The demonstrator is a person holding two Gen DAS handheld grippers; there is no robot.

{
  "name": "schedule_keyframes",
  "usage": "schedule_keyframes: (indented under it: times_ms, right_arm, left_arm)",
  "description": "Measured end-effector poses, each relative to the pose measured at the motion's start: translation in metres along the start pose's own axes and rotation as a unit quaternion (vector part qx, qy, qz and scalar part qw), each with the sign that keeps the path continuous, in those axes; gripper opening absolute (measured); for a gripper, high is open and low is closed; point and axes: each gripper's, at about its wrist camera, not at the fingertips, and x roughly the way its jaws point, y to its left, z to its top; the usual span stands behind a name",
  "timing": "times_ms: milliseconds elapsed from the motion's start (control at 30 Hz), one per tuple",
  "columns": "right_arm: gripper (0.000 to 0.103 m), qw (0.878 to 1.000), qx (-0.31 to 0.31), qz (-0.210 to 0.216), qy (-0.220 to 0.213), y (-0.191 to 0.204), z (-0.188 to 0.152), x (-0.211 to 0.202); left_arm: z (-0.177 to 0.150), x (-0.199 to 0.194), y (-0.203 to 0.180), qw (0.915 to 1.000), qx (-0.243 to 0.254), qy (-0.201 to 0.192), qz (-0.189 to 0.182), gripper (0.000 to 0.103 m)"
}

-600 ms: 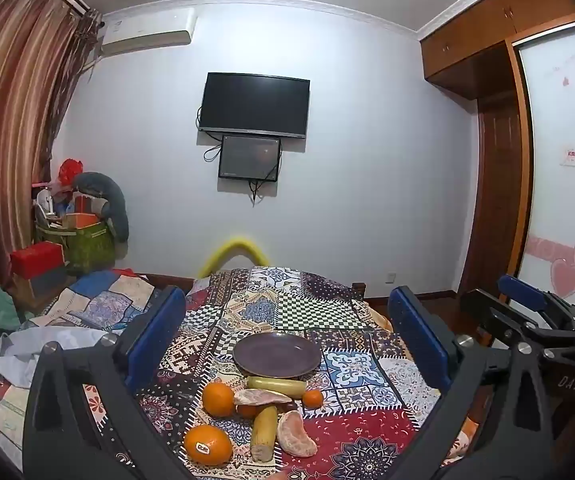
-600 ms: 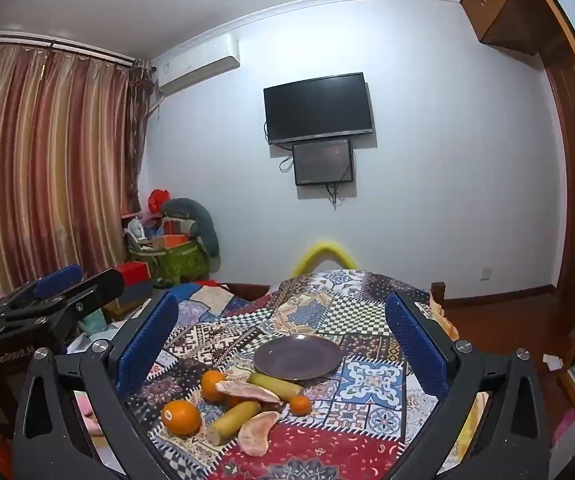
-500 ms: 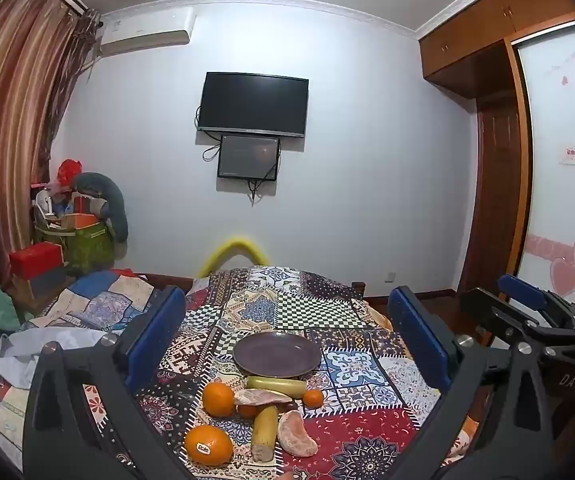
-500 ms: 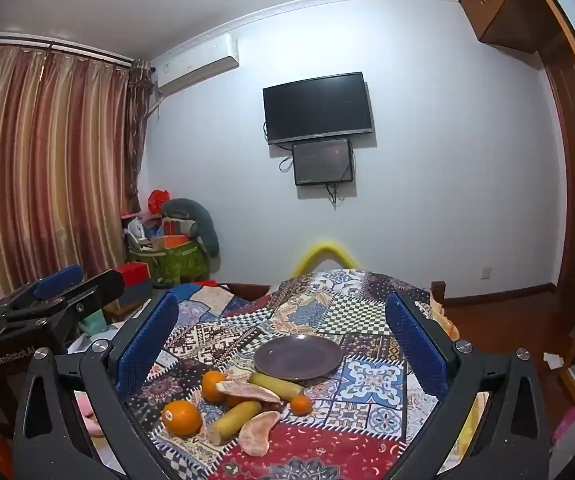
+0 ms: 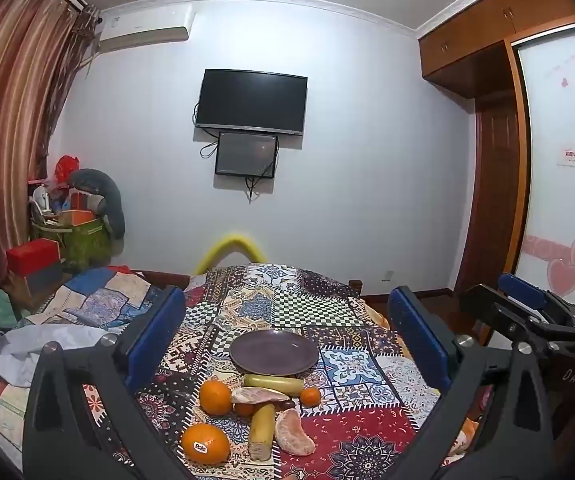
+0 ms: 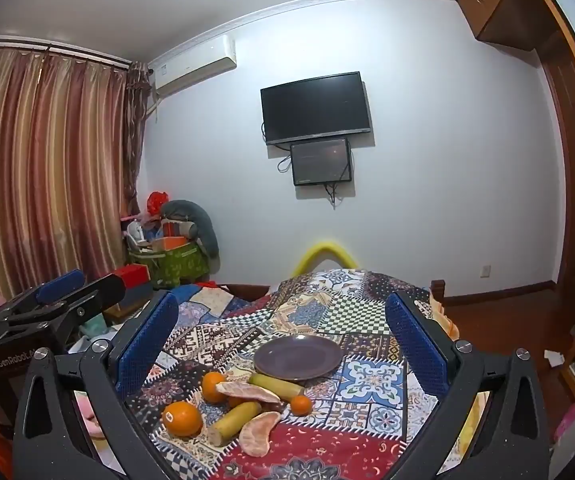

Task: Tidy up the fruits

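Note:
A dark purple plate (image 5: 274,351) (image 6: 298,356) lies empty on the patchwork cloth. In front of it lie fruits: an orange with a sticker (image 5: 205,443) (image 6: 182,418), a second orange (image 5: 215,397) (image 6: 212,386), a small tangerine (image 5: 310,396) (image 6: 301,405), two bananas (image 5: 274,385) (image 5: 262,431) (image 6: 234,421), and peeled citrus pieces (image 5: 294,433) (image 5: 258,394) (image 6: 259,433). My left gripper (image 5: 287,340) and my right gripper (image 6: 283,344) are both open and empty, held above and short of the fruits.
The patchwork-covered table (image 5: 367,432) stands in a bedroom. A quilted bed and boxes (image 5: 87,296) lie to the left. A TV (image 5: 251,102) hangs on the far wall. The other gripper shows at each view's edge (image 5: 535,320) (image 6: 47,312).

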Motion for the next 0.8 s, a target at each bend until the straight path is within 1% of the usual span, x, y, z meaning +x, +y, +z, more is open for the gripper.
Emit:
schedule_keyframes:
  times_ms: [133,233,800]
  right_arm:
    - [0.103,1.0,0.001,0.0,0.0,-0.0002,-0.0002,0.0014]
    - [0.103,1.0,0.003,-0.003,-0.001,-0.005,0.0009,-0.0067]
    - [0.103,1.0,0.003,-0.002,0.0,-0.006,0.0005,-0.0055]
  left_arm:
    - [-0.0017,0.0024,0.0003,1.0,0.0,-0.001,0.0,0.103]
    - [-0.0018,0.0026,0.0001,1.0,-0.001,-0.001,0.0,0.103]
    - [-0.0014,0.0072,0.0012,1.0,0.0,0.0,-0.004,0.103]
